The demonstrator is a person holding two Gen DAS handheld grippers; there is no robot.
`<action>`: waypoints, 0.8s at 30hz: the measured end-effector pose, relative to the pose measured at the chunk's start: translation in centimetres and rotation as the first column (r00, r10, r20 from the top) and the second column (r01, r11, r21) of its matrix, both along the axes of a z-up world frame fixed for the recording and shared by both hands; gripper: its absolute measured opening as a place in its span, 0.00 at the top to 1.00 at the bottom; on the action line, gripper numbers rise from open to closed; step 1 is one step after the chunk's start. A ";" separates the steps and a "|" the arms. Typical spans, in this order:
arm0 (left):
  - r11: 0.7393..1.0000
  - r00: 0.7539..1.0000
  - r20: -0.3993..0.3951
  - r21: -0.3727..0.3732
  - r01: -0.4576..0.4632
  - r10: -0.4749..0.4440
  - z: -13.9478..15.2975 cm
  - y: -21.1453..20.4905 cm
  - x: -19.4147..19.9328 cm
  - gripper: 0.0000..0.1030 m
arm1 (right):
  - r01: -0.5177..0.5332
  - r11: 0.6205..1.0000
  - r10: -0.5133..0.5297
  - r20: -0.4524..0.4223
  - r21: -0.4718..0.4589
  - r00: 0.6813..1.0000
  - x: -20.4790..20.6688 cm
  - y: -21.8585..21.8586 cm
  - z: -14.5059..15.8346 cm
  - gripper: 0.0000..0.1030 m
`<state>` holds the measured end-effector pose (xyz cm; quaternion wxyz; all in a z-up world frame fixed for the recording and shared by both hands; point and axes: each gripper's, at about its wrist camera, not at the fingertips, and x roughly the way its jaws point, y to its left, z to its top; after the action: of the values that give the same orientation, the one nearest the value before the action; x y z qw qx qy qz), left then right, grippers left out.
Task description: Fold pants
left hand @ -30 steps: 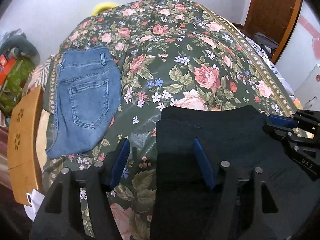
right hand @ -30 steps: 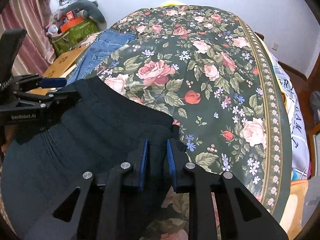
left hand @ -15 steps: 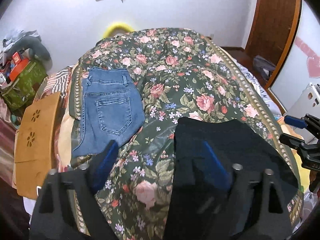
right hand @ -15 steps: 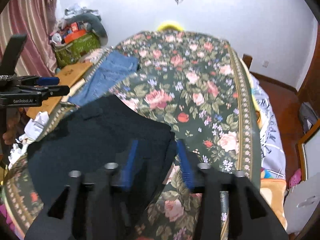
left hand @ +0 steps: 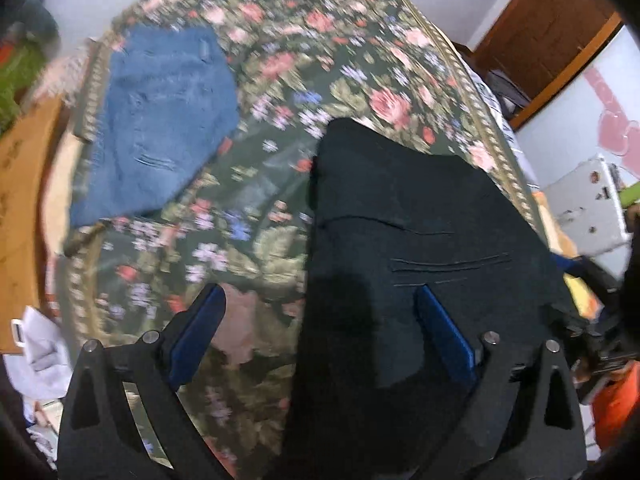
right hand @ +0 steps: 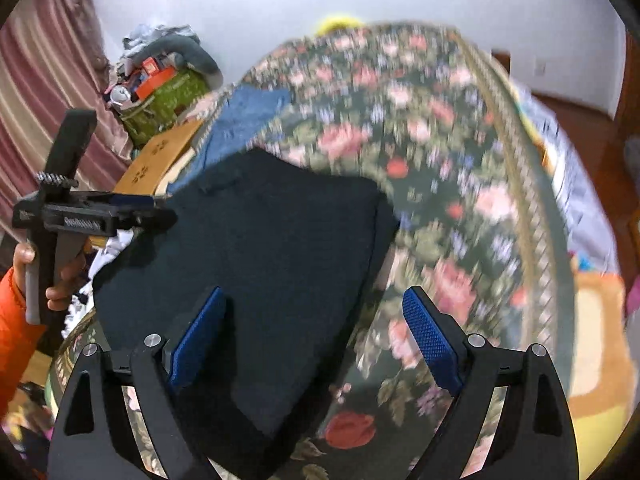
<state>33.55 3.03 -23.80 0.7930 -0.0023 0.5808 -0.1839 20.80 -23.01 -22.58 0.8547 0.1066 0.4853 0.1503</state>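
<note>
Soft, even indoor light fills the room, with no glare. Both wrist views are smeared by motion: the roses on the floral bedspread [left hand: 280, 128] run into streaks, worst toward its far end. The black pants [left hand: 400, 220] lying on it stay fairly crisp, a darker shadow pooling at their near edge. Fisheye bending curves the bedspread's border, and black corners ring each view.

Folded jeans [left hand: 160, 120] (blue) on floral bedspread [left hand: 280, 60].

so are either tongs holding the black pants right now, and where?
Neither. Left tongs and right tongs have just been opening; both stand wide above the black pants, which lie loose on the floral bedspread.
</note>
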 end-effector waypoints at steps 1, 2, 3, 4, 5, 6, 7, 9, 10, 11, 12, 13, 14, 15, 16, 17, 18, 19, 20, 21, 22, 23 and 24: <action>1.000 1.000 -0.016 -0.003 0.008 -0.008 -0.3 -0.4 0.1 0.05 | -0.001 1.000 0.002 -0.025 0.028 1.000 0.2 -0.1 -0.7 0.14; 1.000 0.999 -0.035 -0.004 0.020 -0.020 -0.7 -0.7 0.3 0.05 | -0.001 0.998 0.003 -0.046 0.063 0.999 0.4 -0.3 -1.3 0.14; 0.999 0.998 -0.054 -0.008 0.031 -0.031 -1.1 -1.1 0.5 0.05 | 0.000 0.995 0.007 -0.065 0.098 0.998 0.5 -0.4 -1.6 0.14; 0.999 0.997 -0.067 -0.015 0.039 -0.040 -1.3 -1.3 0.7 0.05 | 0.000 0.992 0.010 -0.082 0.123 0.997 0.7 -0.5 -1.9 0.14; 0.999 0.995 -0.086 -0.026 0.047 -0.049 -1.7 -1.6 0.8 0.05 | 0.000 0.989 0.014 -0.098 0.148 0.995 0.8 -0.6 -2.3 0.14; 0.998 0.993 -0.098 -0.039 0.054 -0.058 -1.9 -1.8 0.9 0.05 | 0.002 0.985 0.017 -0.111 0.172 0.994 1.3 -0.7 -2.6 0.14; 0.997 0.992 -0.107 -0.050 0.060 -0.065 -2.0 -1.9 1.1 0.05 | -0.001 0.984 0.021 -0.112 0.176 0.993 1.5 -0.7 -2.7 0.14; 0.995 0.990 -0.120 -0.074 0.070 -0.078 -2.3 -2.2 1.2 0.06 | -0.019 0.983 0.040 -0.110 0.183 0.993 1.8 -0.4 -2.8 0.19; 0.994 0.990 -0.121 -0.088 0.068 -0.079 -2.3 -2.3 1.2 0.12 | -0.027 0.980 0.050 -0.113 0.196 0.992 2.2 -0.3 -3.0 0.24; 0.992 0.991 -0.117 -0.113 0.054 -0.067 -2.3 -2.2 1.3 0.16 | -0.028 0.980 0.052 -0.118 0.199 0.992 2.4 -0.2 -3.1 0.28; 0.991 0.991 -0.120 -0.126 0.040 -0.055 -2.2 -2.1 1.4 0.21 | -0.030 0.979 0.054 -0.119 0.200 0.991 2.6 -0.3 -3.1 0.35; 0.991 0.991 -0.121 -0.130 0.033 -0.049 -2.1 -2.3 1.5 0.31 | -0.032 0.978 0.058 -0.120 0.204 0.991 2.9 -0.4 -3.1 0.39; 0.990 0.992 -0.117 -0.139 0.035 -0.052 -1.9 -2.4 1.5 0.35 | -0.032 0.976 0.060 -0.126 0.215 0.990 3.1 -0.6 -3.2 0.45; 0.991 0.993 -0.107 -0.132 0.034 -0.048 -1.7 -2.5 1.4 0.41 | -0.029 0.974 0.060 -0.131 0.226 0.990 3.3 -0.8 -3.3 0.48; 0.991 0.994 -0.101 -0.126 0.032 -0.045 -1.5 -2.6 1.3 0.46 | -0.029 0.973 0.061 -0.134 0.231 0.989 3.4 -0.8 -3.3 0.53; 0.993 0.995 -0.089 -0.117 0.032 -0.043 -1.2 -2.6 1.2 0.49 | -0.035 0.973 0.067 -0.134 0.228 0.989 3.5 -0.8 -3.2 0.58; 0.993 0.996 -0.080 -0.110 0.035 -0.044 -1.1 -2.6 1.4 0.55 | -0.044 0.974 0.075 -0.130 0.220 0.989 3.5 -0.7 -3.0 0.63; 0.994 0.997 -0.063 -0.102 0.034 -0.040 -0.7 -2.6 1.2 0.60 | -0.052 0.977 0.078 -0.121 0.205 0.990 3.4 -0.5 -2.6 0.65; 0.995 0.998 -0.053 -0.098 0.030 -0.036 -0.4 -2.4 1.2 0.62 | -0.060 0.979 0.083 -0.114 0.192 0.990 3.4 -0.4 -2.3 0.69; 0.995 0.999 -0.043 -0.098 0.027 -0.032 0.1 -2.3 1.0 0.65 | -0.067 0.981 0.087 -0.108 0.180 0.990 3.4 -0.3 -2.1 0.71; 0.995 0.999 -0.034 -0.099 0.026 -0.030 0.4 -2.2 0.8 0.66 | -0.075 0.984 0.090 -0.090 0.160 0.992 3.3 -0.1 -1.4 0.75; 0.995 1.000 -0.014 -0.101 0.025 -0.026 0.8 -2.0 0.4 0.67 | -0.082 0.986 0.095 -0.078 0.148 0.992 3.4 0.1 -0.9 0.77; 0.995 1.000 0.011 -0.099 0.025 -0.024 1.3 -1.8 -0.1 0.68 | -0.089 0.986 0.099 -0.069 0.138 0.993 3.6 0.3 -0.7 0.78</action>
<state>33.48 1.19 -22.50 0.7924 -0.0335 0.5671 -0.2222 24.44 -22.69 -23.24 0.8186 0.1466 0.5104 0.2189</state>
